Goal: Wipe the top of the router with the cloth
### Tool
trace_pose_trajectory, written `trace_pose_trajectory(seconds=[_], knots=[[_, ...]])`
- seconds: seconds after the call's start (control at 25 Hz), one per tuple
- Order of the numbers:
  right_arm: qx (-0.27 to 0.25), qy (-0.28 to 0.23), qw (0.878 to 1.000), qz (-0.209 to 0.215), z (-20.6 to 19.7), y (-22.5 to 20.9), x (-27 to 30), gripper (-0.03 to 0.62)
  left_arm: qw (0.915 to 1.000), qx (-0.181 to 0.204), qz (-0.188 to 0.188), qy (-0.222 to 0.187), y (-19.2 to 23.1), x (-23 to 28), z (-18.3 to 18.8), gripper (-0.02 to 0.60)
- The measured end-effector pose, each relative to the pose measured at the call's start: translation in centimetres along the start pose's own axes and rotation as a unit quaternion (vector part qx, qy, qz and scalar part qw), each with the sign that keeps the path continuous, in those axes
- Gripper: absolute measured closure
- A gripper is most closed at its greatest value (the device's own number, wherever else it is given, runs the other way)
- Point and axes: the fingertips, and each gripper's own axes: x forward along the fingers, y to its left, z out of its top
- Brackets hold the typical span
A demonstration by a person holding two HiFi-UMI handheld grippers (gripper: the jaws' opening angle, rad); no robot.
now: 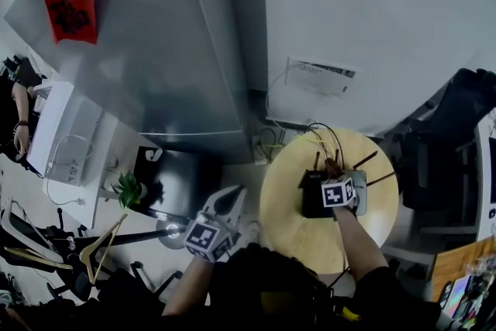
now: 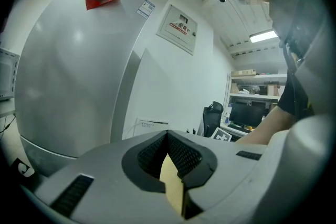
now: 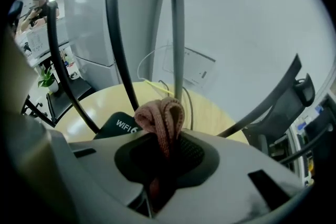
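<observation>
Listing items as seen.

Right tool [image 3: 168, 145]: jaws clamped on a bunched pinkish-brown cloth [image 3: 160, 119], whose folded loop sticks out past the jaw tips. In the head view this right tool [image 1: 332, 167] sits over the rear part of the router, close to the bases of the antennas. Whether the cloth presses on the router's top cannot be told.

Router [image 1: 314, 199]: black, flat, lying on the far half of the round tabletop [image 1: 288, 222], which is pale wood. White "WiFi 6" lettering shows on the router [image 3: 118, 124] in the right gripper view. Several thin dark antennas [image 3: 177, 39] rise from it, some upright, some leaning outward. Yellow and black cables [image 1: 319, 132] trail off the tabletop's far edge.

Left tool [image 1: 227, 203]: held off the tabletop, to its left and well apart from the router. In its own view the left tool [image 2: 169, 150] has its jaws drawn together at the tips, nothing between them.

Surroundings: grey refrigerator [image 1: 155, 50] bearing a red paper square [image 1: 71, 12]; white wall panel [image 1: 322, 77]; small potted plant [image 1: 129, 187] on the floor.
</observation>
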Motion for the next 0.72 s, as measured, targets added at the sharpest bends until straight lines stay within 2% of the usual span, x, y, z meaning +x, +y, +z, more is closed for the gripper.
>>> trace_pose_trajectory(seconds=[0.16,0.32,0.72], knots=[[0.020,-0.044,0.999,-0.014,1.3,-0.1,-2.1,0.530,1.0000,-0.002,-0.008,-0.004,-0.4,-0.1,-0.4,0.580],[0.055,-0.058,0.996,-0.033,0.9,-1.2,-2.8,0.530,0.9998,0.003,-0.018,-0.008,-1.2,-0.3,-0.2,0.580],[0.087,-0.139,0.986,-0.029,4.1,-1.3,-6.6,0.530,0.9995,0.010,-0.024,-0.017,-2.3,-1.5,0.1,0.580]])
